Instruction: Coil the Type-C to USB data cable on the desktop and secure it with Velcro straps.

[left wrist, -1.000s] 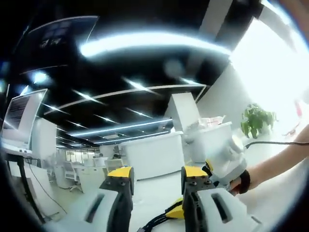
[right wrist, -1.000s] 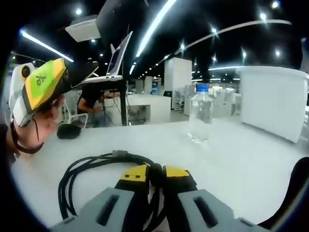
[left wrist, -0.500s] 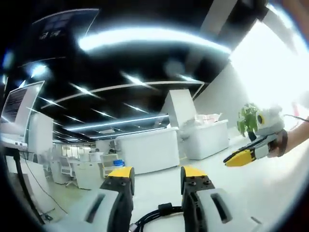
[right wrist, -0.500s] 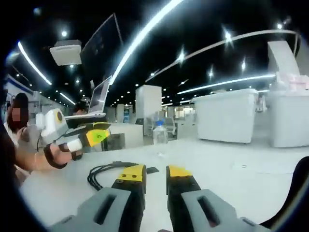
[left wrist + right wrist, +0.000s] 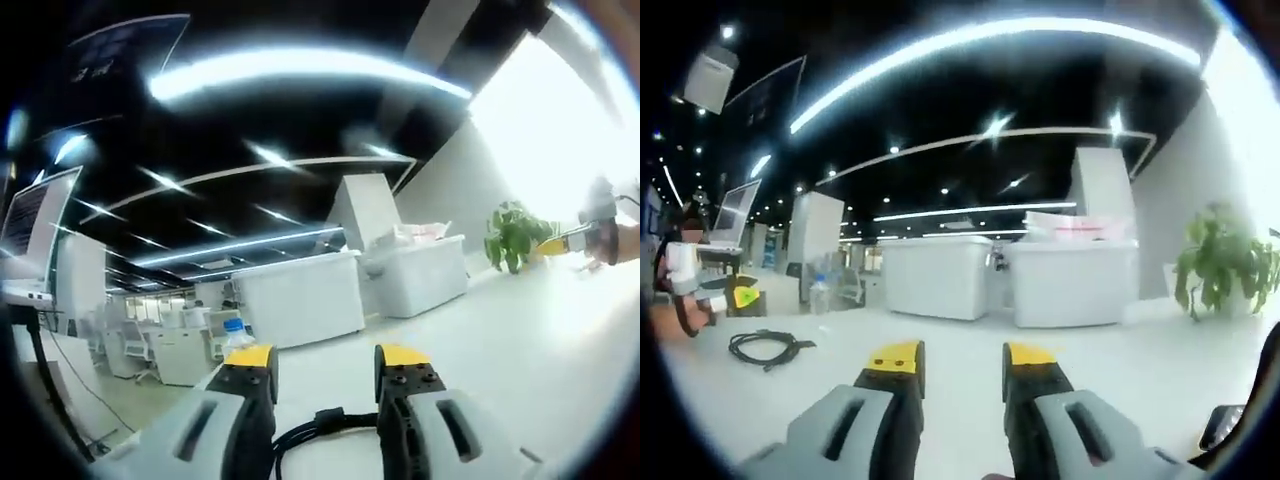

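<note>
Both tongs gape empty: left tongs (image 5: pixel 325 368) over the coiled cable (image 5: pixel 765 346), right tongs (image 5: pixel 960 358) lower centre. Next, likely fetch the strap.

One coiled black data cable (image 5: pixel 768 347) lies on the white desktop (image 5: pixel 1120 370), left of the right gripper (image 5: pixel 958 360). One water bottle (image 5: pixel 234 335) stands beyond the cable. Two grippers: the left gripper (image 5: pixel 320 365) and the right. One open laptop (image 5: pixel 733 215), one potted plant (image 5: pixel 1225 265), two white bins (image 5: pixel 1075 283).
</note>
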Demonstrator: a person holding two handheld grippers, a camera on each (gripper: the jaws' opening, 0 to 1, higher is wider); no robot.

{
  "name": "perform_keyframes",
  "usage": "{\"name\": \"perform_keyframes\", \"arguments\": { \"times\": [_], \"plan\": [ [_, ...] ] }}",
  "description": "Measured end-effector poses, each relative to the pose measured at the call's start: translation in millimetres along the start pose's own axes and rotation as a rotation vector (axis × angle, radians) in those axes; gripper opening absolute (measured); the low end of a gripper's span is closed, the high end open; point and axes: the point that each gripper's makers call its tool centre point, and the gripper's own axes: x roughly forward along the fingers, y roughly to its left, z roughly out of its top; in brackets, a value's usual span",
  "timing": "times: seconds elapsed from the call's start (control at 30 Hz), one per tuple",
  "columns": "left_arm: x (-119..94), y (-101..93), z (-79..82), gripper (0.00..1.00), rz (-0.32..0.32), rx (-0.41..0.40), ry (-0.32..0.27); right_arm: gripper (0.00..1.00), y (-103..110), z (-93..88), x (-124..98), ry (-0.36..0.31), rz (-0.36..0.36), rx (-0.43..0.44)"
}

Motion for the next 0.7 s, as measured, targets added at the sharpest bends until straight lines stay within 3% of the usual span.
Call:
{"name": "perform_keyframes", "arguments": {
  "times": [0.3,0.47,0.7],
  "plan": [
    [1.4,-8.5,-7.7,0.43,-0.027,-0.007,0.015,0.43,-11.5,-11.1,-11.1,0.005,-0.040,0.034],
    [1.1,-17.1,-8.3,0.46,-0.051,-0.009,0.017,0.44,-12.6,-13.2,-14.6,0.008,-0.053,0.079],
    [1.0,-18.2,-4.9,0.46,-0.053,0.011,0.009,0.45,-8.9,-14.6,-15.6,0.011,-0.049,0.057]
  ]
}}
